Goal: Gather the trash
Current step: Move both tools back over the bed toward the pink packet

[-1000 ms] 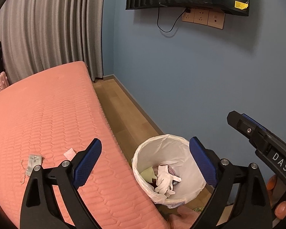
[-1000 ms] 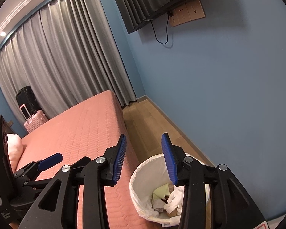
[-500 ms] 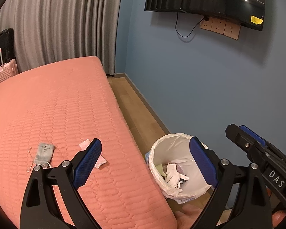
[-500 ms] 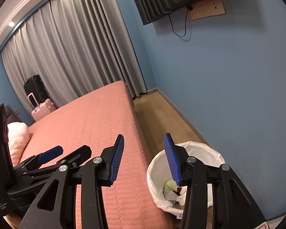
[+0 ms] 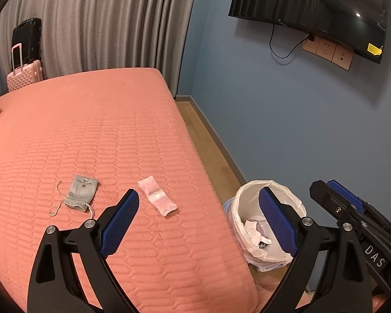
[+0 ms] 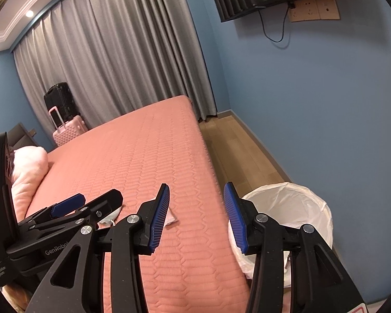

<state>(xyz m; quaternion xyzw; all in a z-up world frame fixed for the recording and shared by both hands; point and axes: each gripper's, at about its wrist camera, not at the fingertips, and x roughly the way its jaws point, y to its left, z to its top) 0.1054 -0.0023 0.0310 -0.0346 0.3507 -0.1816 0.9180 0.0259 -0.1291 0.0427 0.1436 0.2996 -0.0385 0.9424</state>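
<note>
The thin white wrapper [image 5: 157, 198], a flat crinkled strip, lies on your quilted salmon bed [image 5: 96, 135] near its right edge, toward the foot-side corner closest to you. Just left of it sits a small grey cloth pouch [image 5: 81, 192] with a loose drawstring, apart from the wrapper. On the wooden floor [image 5: 208, 140], right beside that edge of the bed, stands the trash bin [image 5: 250, 198], round, lined with a white plastic bag and holding crumpled paper.

Your left gripper [image 5: 198, 223] hangs above the bed edge with its ribbed blue pads spread wide, released and holding nothing; the wrapper lies just ahead of its left finger, untouched. Your right gripper [image 6: 195, 216] is also parted and empty, between the bed edge and the bin [image 6: 299, 203], the wrapper [image 6: 170, 217] peeking out behind its left finger.
</note>
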